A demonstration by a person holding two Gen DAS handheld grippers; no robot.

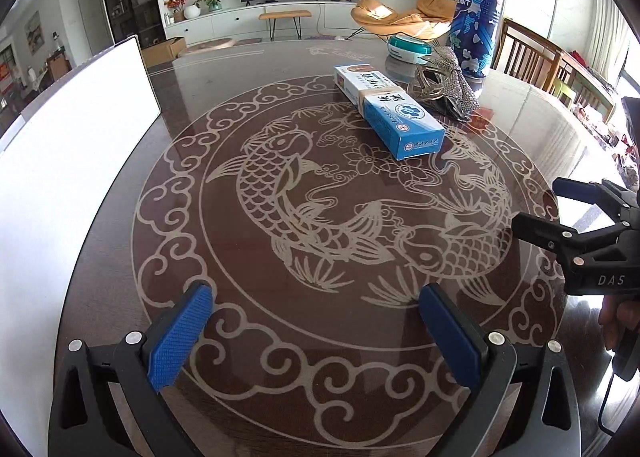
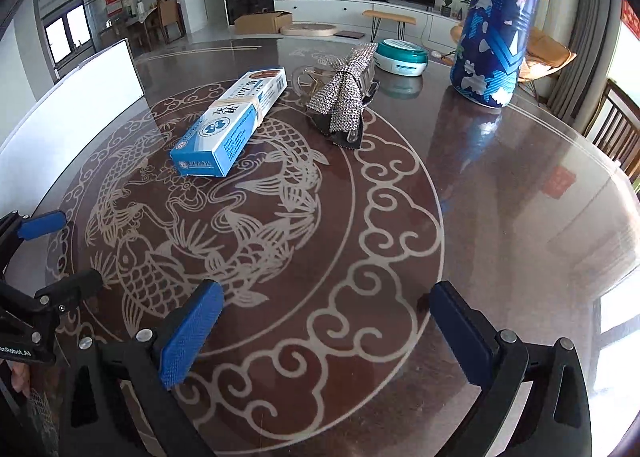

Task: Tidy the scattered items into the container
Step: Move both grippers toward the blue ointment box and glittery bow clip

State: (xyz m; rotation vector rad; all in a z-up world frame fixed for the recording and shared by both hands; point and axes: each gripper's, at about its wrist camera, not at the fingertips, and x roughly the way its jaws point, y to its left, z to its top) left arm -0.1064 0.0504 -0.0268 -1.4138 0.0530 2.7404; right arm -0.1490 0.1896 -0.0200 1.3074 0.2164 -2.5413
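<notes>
Blue pads mark the left tool [image 1: 316,331] at the bottom of its own view, spread wide with nothing between them, hovering over the dark glossy desk [image 1: 360,377] and its pale fish pattern. At the right edge of that frame the right tool [image 1: 536,209] reaches in, and in its own view the right tool [image 2: 326,327] is likewise wide and empty at the bottom of the picture, with the left tool showing at the lower left edge. Farther up, a little right of centre in the left view, a long blue and white box [image 1: 390,109] lies flat on the desk. Just beyond it, to the upper right, sits a glittery bow [image 1: 450,81] beside a clear clip. Behind those, near the top right, rest a round teal-lidded tub [image 1: 410,49] and a tall blue patterned can [image 1: 478,13] standing upright. White container [image 1: 76,129] wall fills the left side of the frame, well apart from the scattered items.
</notes>
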